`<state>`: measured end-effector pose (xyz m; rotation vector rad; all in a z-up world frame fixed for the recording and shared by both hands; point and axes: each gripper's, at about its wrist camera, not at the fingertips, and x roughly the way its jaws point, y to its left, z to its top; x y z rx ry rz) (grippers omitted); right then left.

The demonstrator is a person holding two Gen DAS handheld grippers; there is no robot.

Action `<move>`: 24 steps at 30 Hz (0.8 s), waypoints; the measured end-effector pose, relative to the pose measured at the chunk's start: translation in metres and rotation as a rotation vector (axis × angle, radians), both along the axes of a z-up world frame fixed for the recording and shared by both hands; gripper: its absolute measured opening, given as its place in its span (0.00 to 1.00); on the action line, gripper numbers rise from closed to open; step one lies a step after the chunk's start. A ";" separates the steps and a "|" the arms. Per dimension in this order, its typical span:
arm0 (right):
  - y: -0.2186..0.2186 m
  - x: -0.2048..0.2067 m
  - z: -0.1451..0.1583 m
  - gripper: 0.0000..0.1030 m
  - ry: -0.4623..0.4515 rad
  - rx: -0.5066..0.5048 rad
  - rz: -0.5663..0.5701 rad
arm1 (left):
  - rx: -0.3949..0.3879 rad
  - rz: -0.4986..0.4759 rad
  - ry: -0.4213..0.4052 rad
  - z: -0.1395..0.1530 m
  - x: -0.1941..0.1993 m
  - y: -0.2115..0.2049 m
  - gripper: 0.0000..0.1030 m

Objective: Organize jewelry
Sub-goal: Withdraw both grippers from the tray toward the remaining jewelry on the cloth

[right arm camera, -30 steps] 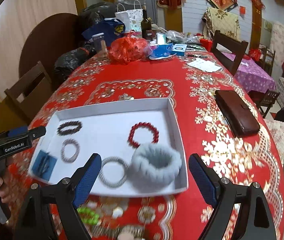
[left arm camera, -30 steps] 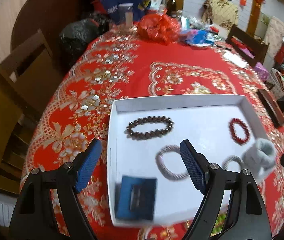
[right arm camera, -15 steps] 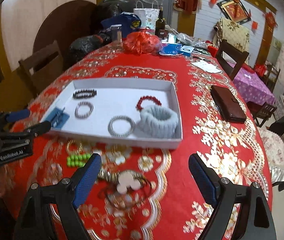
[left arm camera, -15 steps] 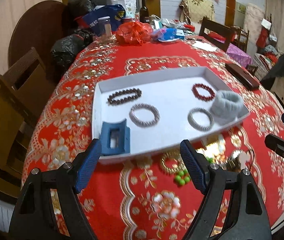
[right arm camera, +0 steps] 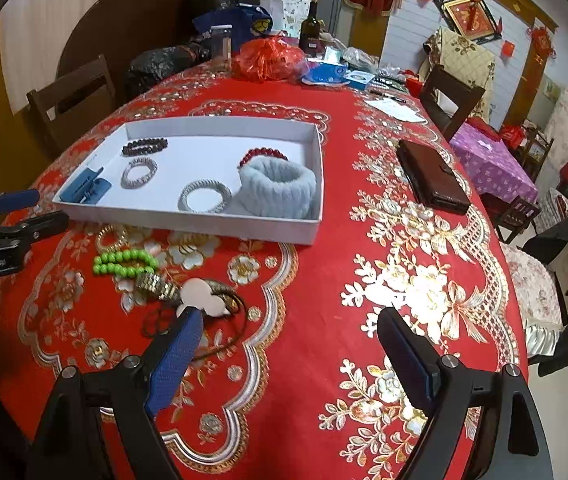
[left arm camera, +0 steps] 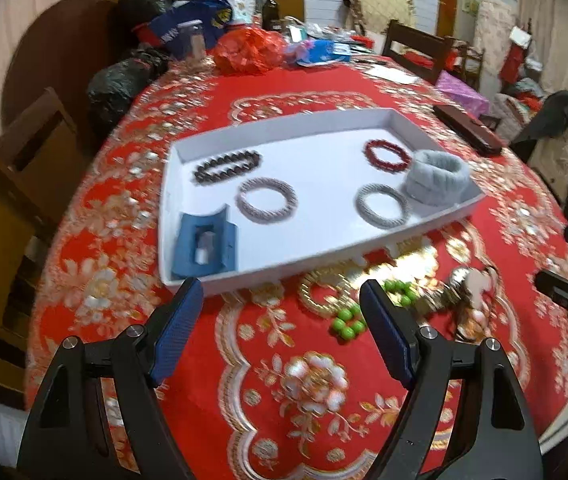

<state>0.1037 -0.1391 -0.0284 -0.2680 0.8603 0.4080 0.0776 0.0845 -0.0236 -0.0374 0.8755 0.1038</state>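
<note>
1. Both the left gripper [left arm camera: 282, 312] and the right gripper [right arm camera: 290, 336] hang with jaws spread and empty over the tabletop [right arm camera: 324, 320], set to pick.
2. Ahead of both, the white tray [right arm camera: 188, 222] already holds the sorted bracelets, a grey scrunchie [right arm camera: 278, 192] and a blue hair claw [left arm camera: 204, 246].
3. Unsorted pieces lie between jaws and tray: green bead bracelet [right arm camera: 124, 262], metal watch band [right arm camera: 158, 286], dark cord [right arm camera: 236, 320] beside the right gripper's left jaw.

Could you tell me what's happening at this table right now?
A person holding two grippers is sorting jewelry into a white tray. Several bracelets, a blue hair clip and a grey scrunchie already lie inside. Both the left gripper and right gripper are open and empty, above green beads and other loose pieces outside the tray.
</note>
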 end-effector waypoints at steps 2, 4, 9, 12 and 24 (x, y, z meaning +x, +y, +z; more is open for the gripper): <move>-0.003 0.001 -0.003 0.85 0.010 0.006 -0.011 | -0.056 -0.022 0.021 -0.007 -0.002 0.001 0.78; -0.006 0.004 -0.008 0.85 0.040 0.022 -0.024 | -0.071 -0.027 0.069 -0.019 0.000 0.000 0.78; 0.005 0.003 -0.016 0.85 0.085 -0.017 0.017 | -0.124 -0.087 0.133 -0.040 0.005 -0.012 0.76; 0.015 -0.003 -0.018 0.85 0.064 -0.057 0.053 | -0.120 -0.096 0.114 -0.044 0.010 -0.016 0.76; 0.017 -0.003 -0.017 0.85 0.048 -0.079 0.058 | -0.189 0.080 0.052 -0.047 0.030 0.017 0.76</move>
